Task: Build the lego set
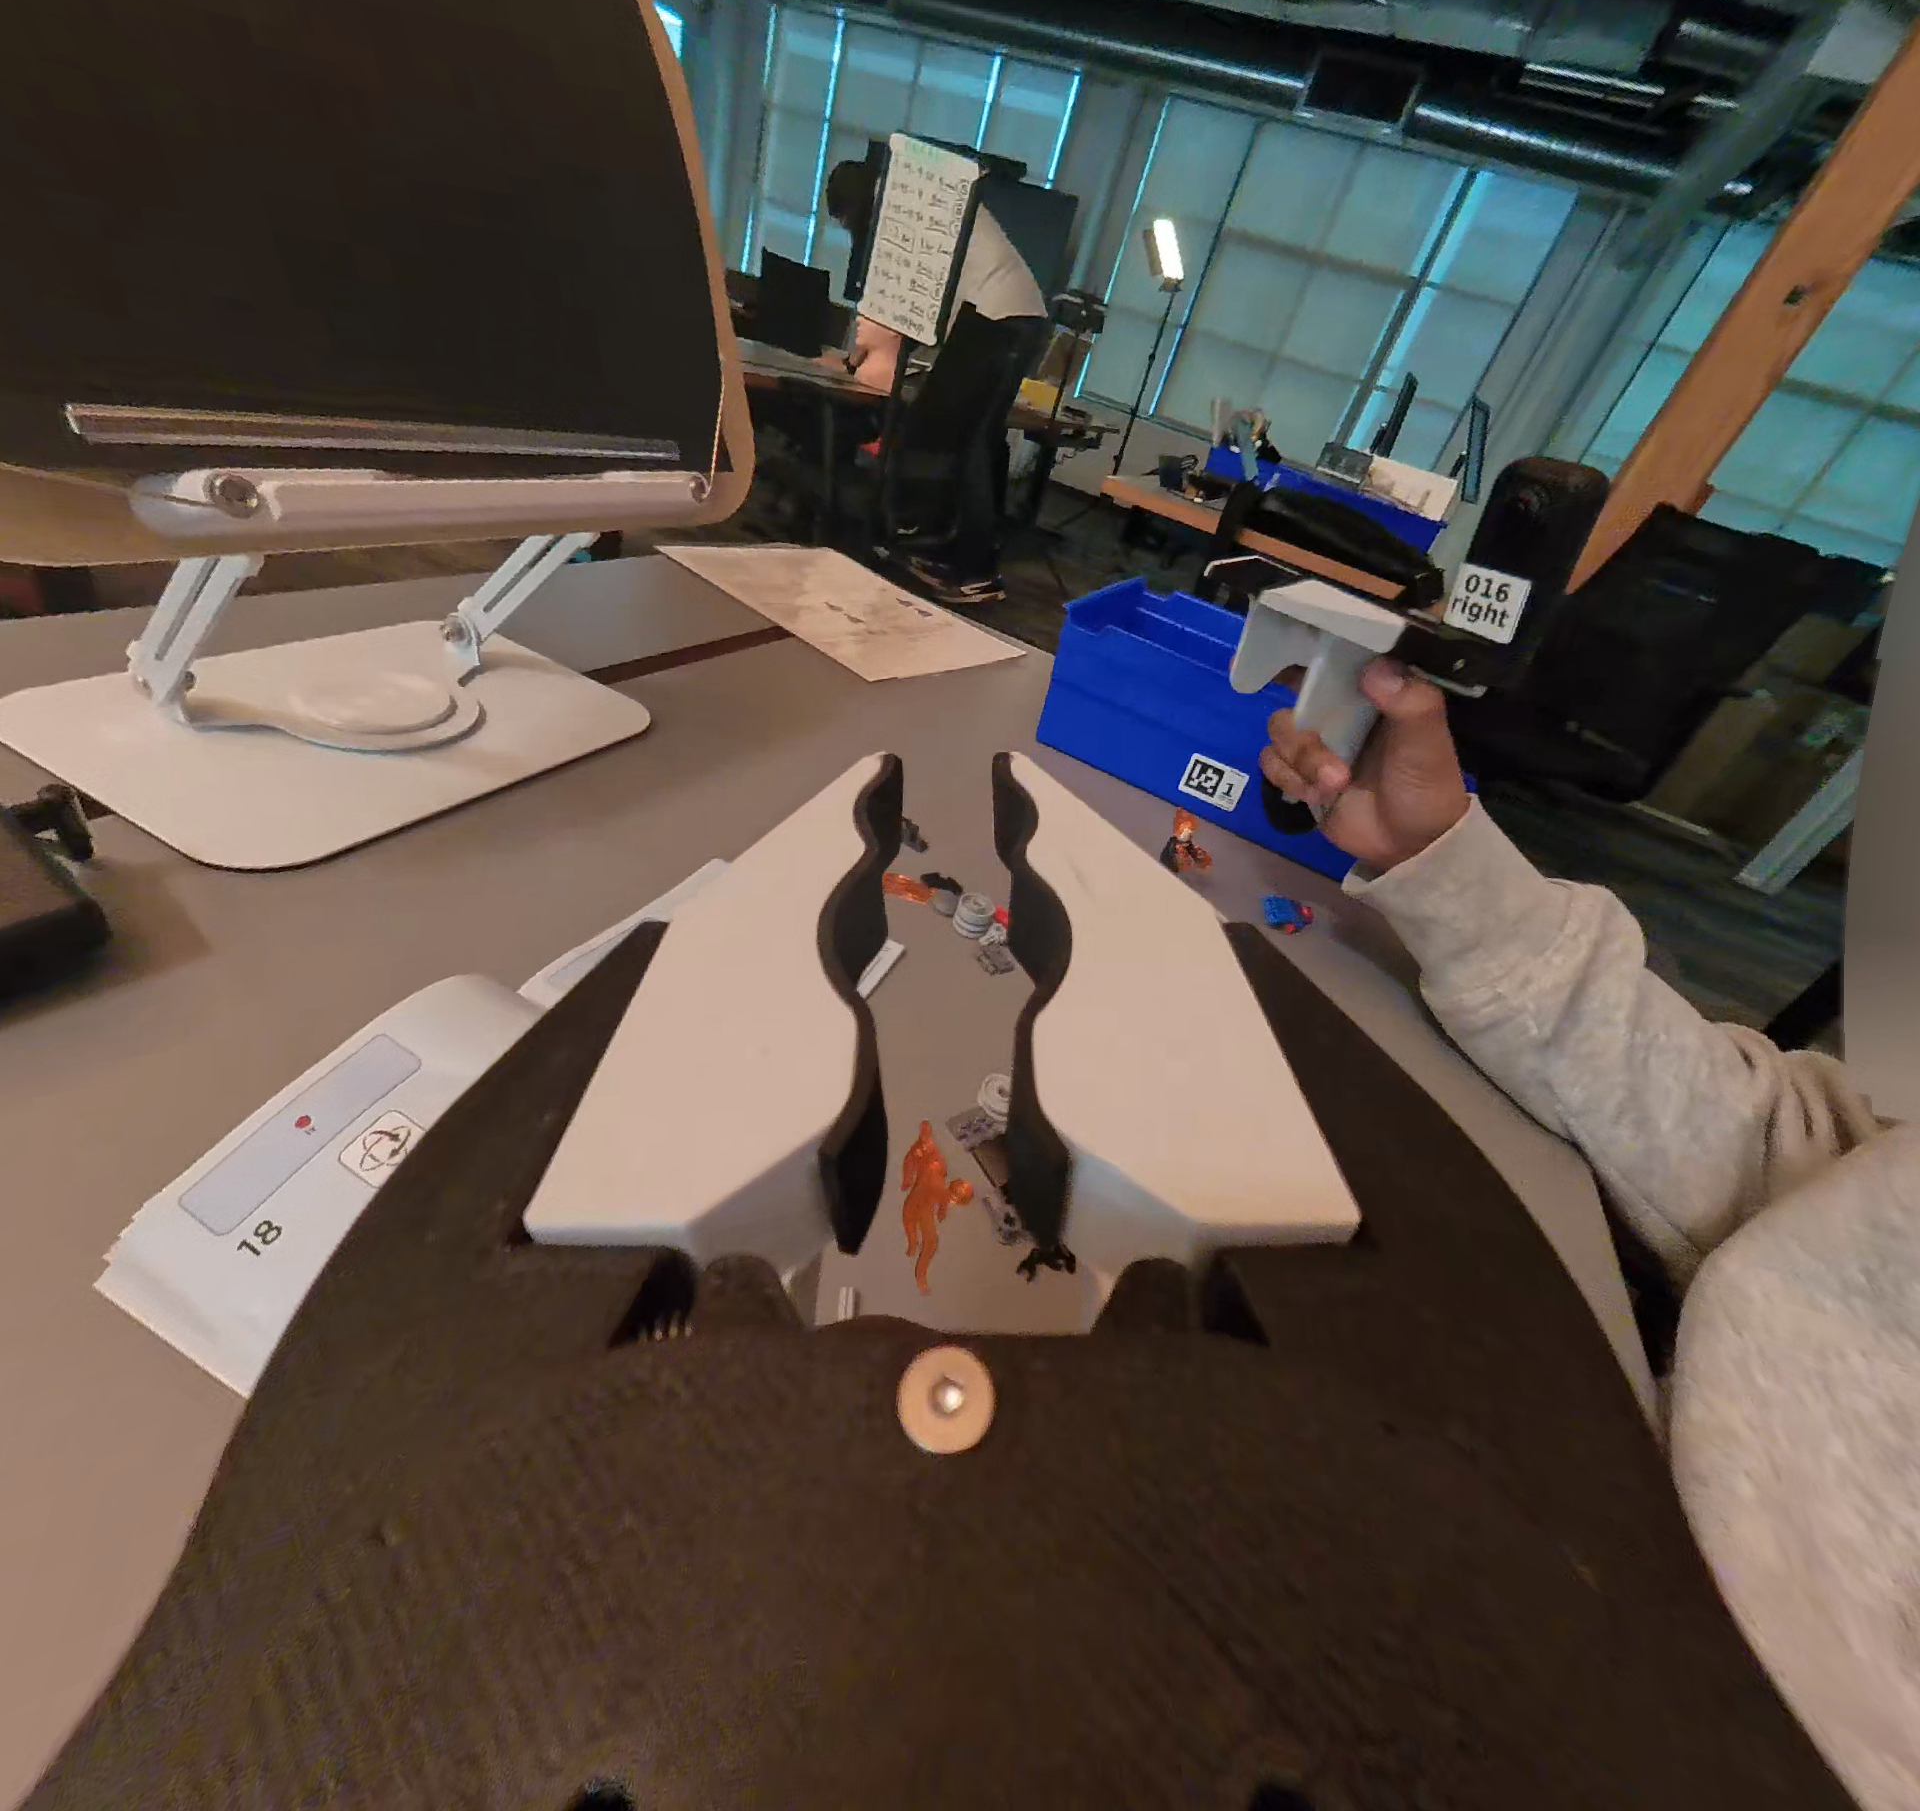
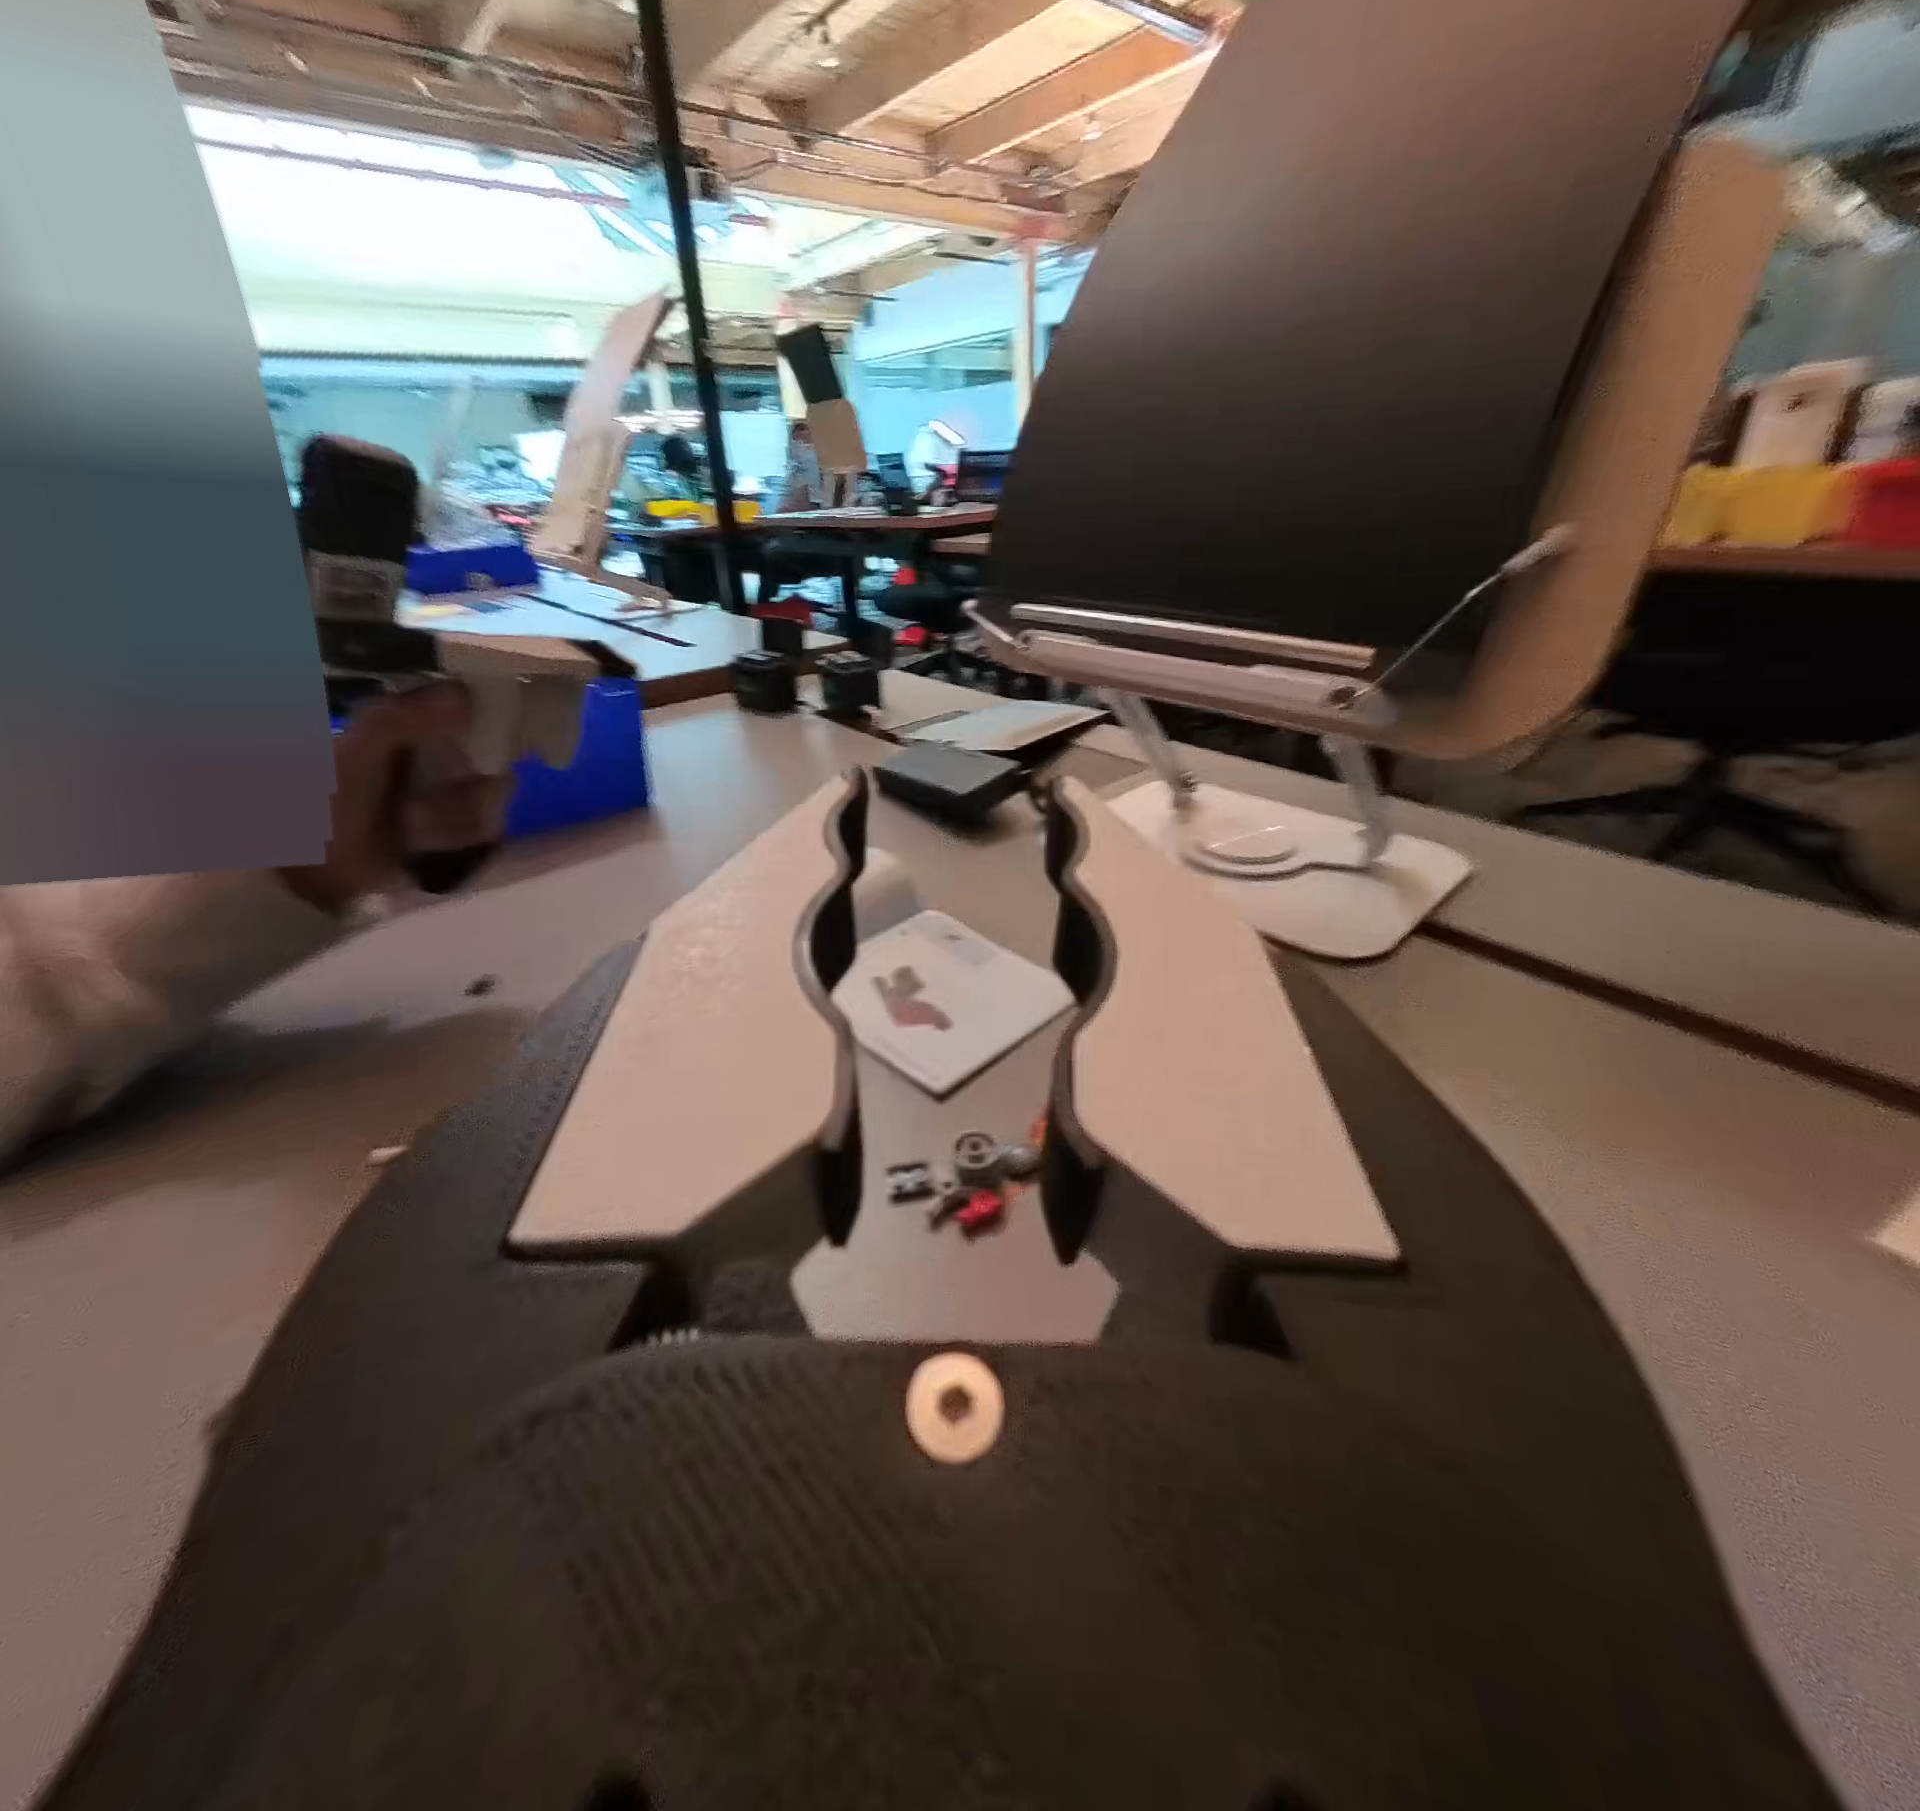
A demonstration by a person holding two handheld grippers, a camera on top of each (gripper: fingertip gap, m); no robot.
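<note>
Left hand-held gripper (image 1: 945, 785) and right hand-held gripper (image 2: 956, 805) hover spread, empty, over the lego pieces (image 1: 971, 914).

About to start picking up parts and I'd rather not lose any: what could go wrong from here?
1. The loose lego pieces are tiny and bunched; the open left gripper could nudge neighbours away while closing on one.
2. The thin orange flame piece lies flat on the table, so the fingers may slide over it.
3. The right wrist view is blurred, so aiming the right gripper now is unreliable.
</note>
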